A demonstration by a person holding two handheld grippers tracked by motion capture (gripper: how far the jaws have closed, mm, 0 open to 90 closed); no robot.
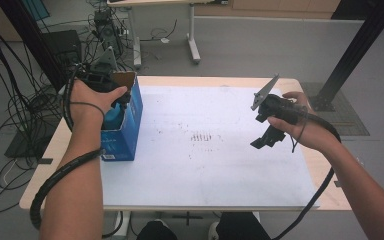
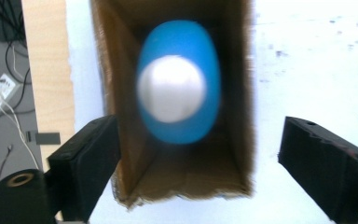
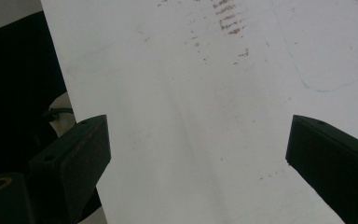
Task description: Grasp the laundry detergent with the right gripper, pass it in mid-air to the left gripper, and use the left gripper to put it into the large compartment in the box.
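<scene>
Fingers of the left gripper [image 2: 200, 175] stand wide apart with nothing pressed between them, poised above the open mouth of a box [image 2: 121, 93]. In the left gripper view the brown cardboard walls of the box run down to its floor, and a blue bottle [image 2: 179, 84] with a white cap [image 2: 171, 88] stands inside it, blurred, clear of both fingers. One finger [image 2: 88, 163] overlaps the box's left wall in that view and the other finger sits outside the right wall, over the white sheet. In the high view the left gripper [image 1: 105, 82] is over the top of the box [image 1: 130, 125], which is blue outside and stands upright at the left edge of the counter [image 1: 230, 80]; a little of the bottle's blue shows at the opening under the hand. Fingers of the right gripper [image 3: 198, 161] are likewise wide apart and hold nothing, with only the white sheet [image 3: 191, 93] and its faint brown marks beneath them. In the high view the right gripper [image 1: 270, 130] hangs above the right part of the sheet [image 1: 205, 165], well apart from the box, its cable trailing back along the forearm. The sheet covers most of the counter, and cables lie on the floor beyond its left side.
</scene>
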